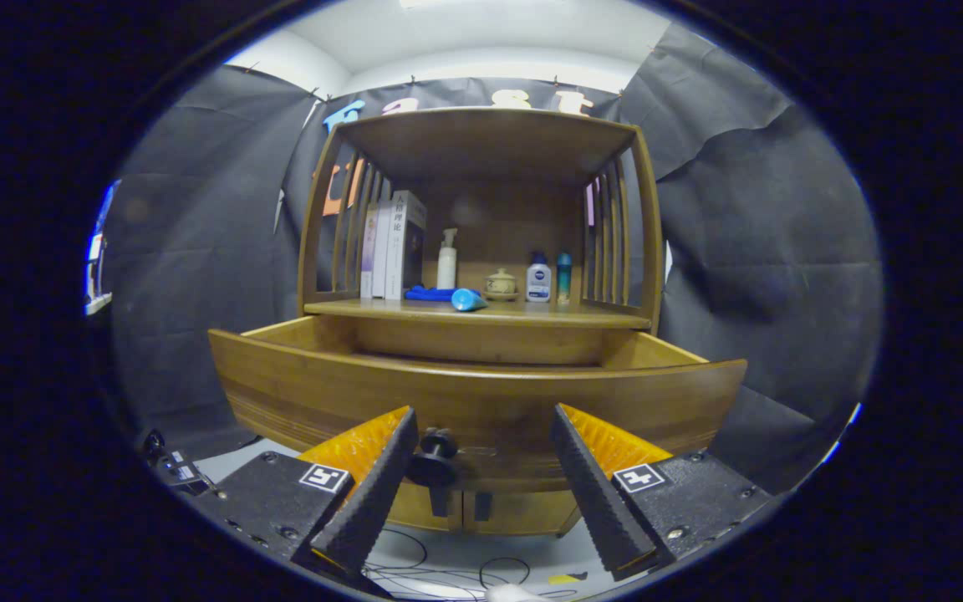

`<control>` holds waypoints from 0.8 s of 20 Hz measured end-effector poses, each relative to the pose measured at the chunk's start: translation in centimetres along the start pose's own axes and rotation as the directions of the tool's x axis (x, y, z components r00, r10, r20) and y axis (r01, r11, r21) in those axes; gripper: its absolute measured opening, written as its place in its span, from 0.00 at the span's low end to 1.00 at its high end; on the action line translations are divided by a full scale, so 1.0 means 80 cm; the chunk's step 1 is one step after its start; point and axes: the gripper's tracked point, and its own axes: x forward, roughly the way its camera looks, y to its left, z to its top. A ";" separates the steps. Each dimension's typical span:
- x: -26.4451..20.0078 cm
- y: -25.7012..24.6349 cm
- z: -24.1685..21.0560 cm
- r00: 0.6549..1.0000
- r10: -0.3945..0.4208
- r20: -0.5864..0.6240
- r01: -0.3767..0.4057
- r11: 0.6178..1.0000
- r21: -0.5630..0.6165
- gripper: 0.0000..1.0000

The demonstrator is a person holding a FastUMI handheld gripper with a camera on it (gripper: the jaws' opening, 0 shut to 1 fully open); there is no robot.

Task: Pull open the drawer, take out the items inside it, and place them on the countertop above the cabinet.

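Gripper (479, 456) held wide, 2 fingers clear of the knob (435, 447) between them, since the drawer (481, 393) just ahead is pulled out, contents hidden.

The gripper view faces the pulled-out drawer (481, 393) front close up, level with it, countertop (481, 313) beyond.

Black cloth (741, 251) hangs creased across the back and right of the frame, with a white wall (298, 63) and pale ceiling (481, 25) above it at the top. Thin cables (448, 573) trail over the light floor (465, 556) at the bottom centre.
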 end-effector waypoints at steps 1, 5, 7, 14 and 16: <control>0.003 0.004 -0.006 1.000 -0.001 -0.012 0.001 1.000 0.005 1.00; 0.020 0.017 -0.006 1.000 -0.002 -0.024 0.003 1.000 0.013 1.00; 0.028 0.019 -0.004 1.000 -0.009 -0.029 0.010 1.000 0.012 1.00; 0.036 0.019 -0.002 0.998 -0.062 0.009 0.062 0.998 -0.006 1.00; 0.047 0.019 -0.003 0.998 -0.051 0.024 0.051 0.998 0.028 1.00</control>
